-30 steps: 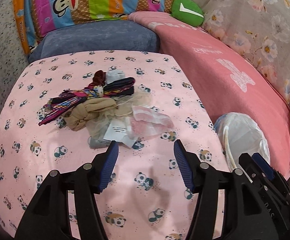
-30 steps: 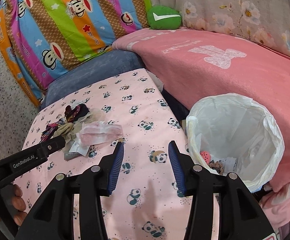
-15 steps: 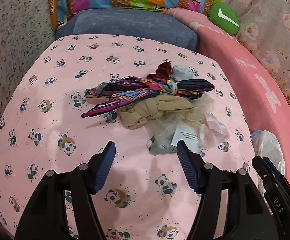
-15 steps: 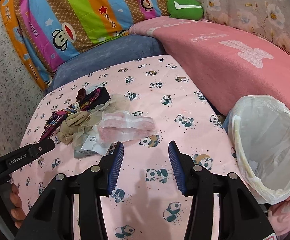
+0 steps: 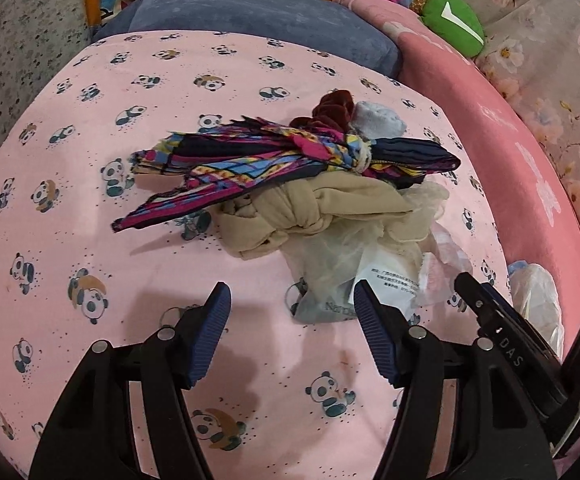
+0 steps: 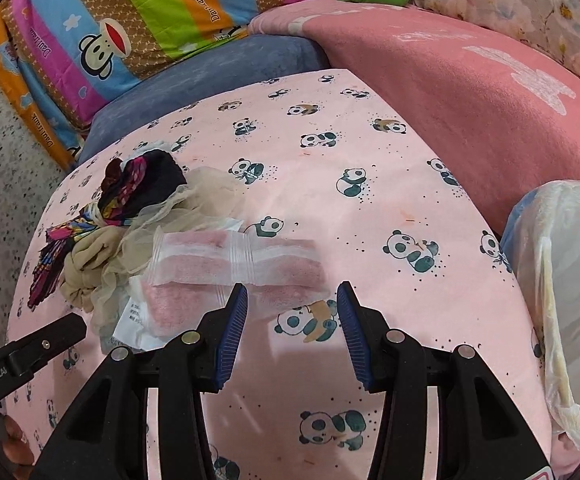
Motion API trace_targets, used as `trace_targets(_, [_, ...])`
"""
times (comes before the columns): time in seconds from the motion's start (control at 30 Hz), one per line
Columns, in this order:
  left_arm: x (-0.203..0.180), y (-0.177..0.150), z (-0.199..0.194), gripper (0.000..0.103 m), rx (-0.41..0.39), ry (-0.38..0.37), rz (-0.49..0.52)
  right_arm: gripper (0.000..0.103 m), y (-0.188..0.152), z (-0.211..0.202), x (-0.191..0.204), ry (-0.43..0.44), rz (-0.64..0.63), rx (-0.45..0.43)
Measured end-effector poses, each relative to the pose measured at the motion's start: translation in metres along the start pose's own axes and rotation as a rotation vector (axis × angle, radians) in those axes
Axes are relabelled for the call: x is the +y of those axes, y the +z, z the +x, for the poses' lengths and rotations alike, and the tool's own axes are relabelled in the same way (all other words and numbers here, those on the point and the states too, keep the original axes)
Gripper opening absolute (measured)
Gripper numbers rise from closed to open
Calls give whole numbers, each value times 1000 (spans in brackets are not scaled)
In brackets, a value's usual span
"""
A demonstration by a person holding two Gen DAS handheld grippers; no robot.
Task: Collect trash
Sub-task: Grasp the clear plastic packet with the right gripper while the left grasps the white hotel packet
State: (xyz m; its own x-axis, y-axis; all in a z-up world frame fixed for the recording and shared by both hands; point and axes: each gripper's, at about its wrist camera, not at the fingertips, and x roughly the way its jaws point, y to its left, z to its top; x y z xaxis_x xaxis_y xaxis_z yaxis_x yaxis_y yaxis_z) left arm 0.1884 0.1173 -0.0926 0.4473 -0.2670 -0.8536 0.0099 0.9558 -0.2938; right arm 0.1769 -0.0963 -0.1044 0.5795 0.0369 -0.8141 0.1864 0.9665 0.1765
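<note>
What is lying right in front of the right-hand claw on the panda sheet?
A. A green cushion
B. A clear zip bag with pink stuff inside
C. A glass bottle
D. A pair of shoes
B: in the right wrist view, the clear zip bag lies flat on the panda sheet just ahead of the open right claw, beside the heap of cloth.

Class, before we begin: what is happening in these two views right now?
A person holds two grippers over a pink panda-print sheet, collecting trash. The right gripper is open, its fingers just short of a clear zip bag holding pink cloth. The left gripper is open near the pile's white printed wrapper. Neither holds anything. A white-lined bin waits at the right.
</note>
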Motion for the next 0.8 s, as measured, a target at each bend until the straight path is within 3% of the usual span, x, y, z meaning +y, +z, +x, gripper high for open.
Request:
trace_targets(0.1, [-16, 2, 7, 60, 9, -29, 29, 46, 5, 10, -1, 8, 5, 5])
trace_targets(0.27, [-35, 4, 17, 56, 25, -52, 63, 24, 7, 20, -4, 23, -2, 11])
trace_targets(0.37, [-42, 5, 23, 54, 35, -53, 72, 15, 6, 16, -7, 22, -3, 9])
trace_targets(0.67, [-63, 3, 38, 54, 44, -62, 105, 11, -9, -14, -26, 20, 34, -3])
trace_targets(0.73, [-67, 2, 42, 45, 46, -56, 113, 11, -13, -19, -28, 24, 34, -1])
trace_targets(0.8, [-70, -1, 41, 30, 46, -59, 126, 11, -16, -23, -30, 25, 33, -4])
